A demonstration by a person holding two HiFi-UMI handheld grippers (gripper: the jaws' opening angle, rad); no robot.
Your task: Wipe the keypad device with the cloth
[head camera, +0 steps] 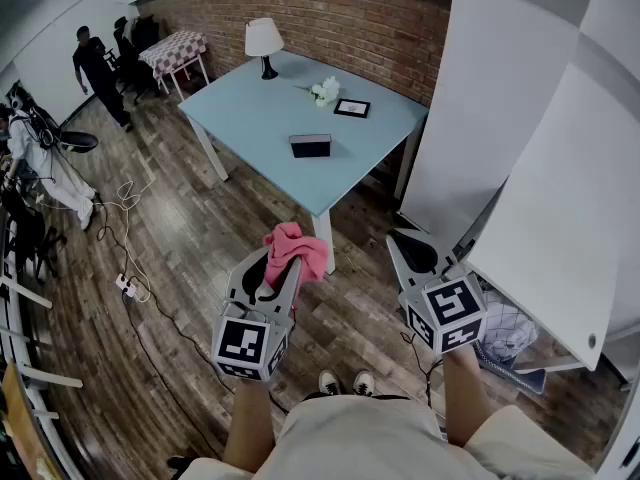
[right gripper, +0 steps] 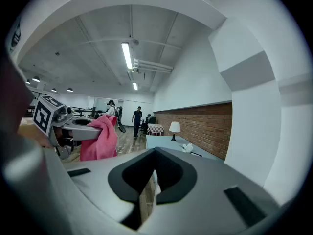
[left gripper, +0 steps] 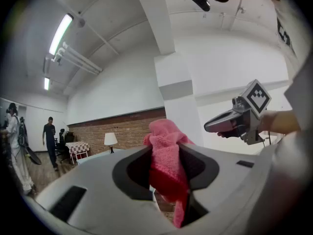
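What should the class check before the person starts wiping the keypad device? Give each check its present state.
1. Cloth clamped in left gripper: ok.
2. Right gripper shut and empty: ok.
3. Keypad device within reach: not ok; its table stands well ahead.
4. Room round the device: ok; lamp and frame stand apart from it.
5. Which way the device faces: cannot tell.

Left gripper [head camera: 283,266] & right gripper [head camera: 398,242] light-grey plastic, black jaw recesses, b/w marker cubes [head camera: 248,346], beige clothing [head camera: 360,438], white sneakers [head camera: 328,382]
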